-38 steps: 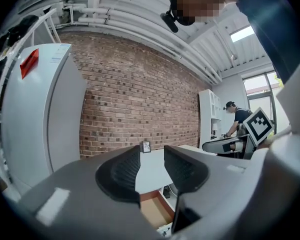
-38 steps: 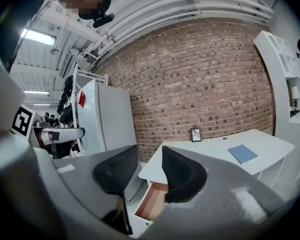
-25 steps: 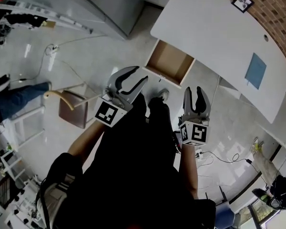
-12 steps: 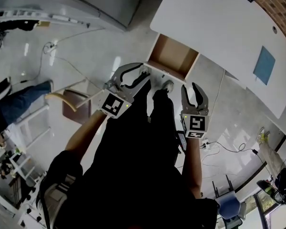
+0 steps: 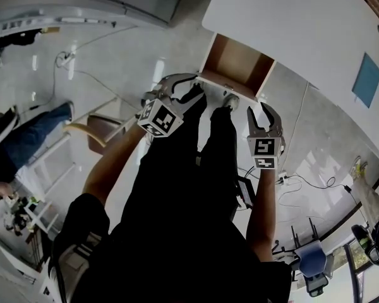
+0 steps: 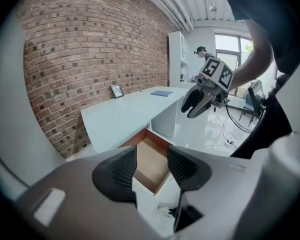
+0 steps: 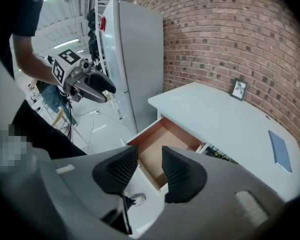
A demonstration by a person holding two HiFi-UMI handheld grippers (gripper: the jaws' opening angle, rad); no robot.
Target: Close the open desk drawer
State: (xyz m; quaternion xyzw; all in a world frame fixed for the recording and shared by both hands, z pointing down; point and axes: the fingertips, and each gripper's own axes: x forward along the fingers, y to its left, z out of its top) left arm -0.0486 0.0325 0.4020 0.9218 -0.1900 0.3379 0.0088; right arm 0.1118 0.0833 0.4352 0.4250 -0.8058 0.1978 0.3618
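Left gripper (image 6: pixel 151 168): jaws spread wide and have just been opening. Only the drawer, some way ahead, shows through the gap; nothing lies between the pads. Right gripper (image 7: pixel 149 166): jaws likewise apart, empty. Both are unloaded, which suits the job, since a drawer wants a push, not a pinch.

Both tools point forward and down at the drawer (image 5: pixel 235 65), one on either side of the person's legs (image 5: pixel 208 150). In the head view the left gripper's tips lie close by the near left corner of the drawer's white front. No contact is evident, and the left gripper view shows the drawer ahead of the jaws, so I read them as apart. The right gripper sits to the lower right of the front, near but clear.

The drawer is pulled well out from under the white desk (image 5: pixel 303 36), at the end toward the tall grey cabinet (image 7: pixel 140 59). Its brown bottom is bare. The desk top carries a blue sheet (image 5: pixel 366 79) and a small picture frame (image 7: pixel 238 90) by the brick wall (image 7: pixel 230 34).

Judgement: this is the approach stage, and closing has not begun. The next move probably calls for jaws set flat on the front panel and pushed squarely toward the desk. A push at one corner could skew the drawer on its runners.
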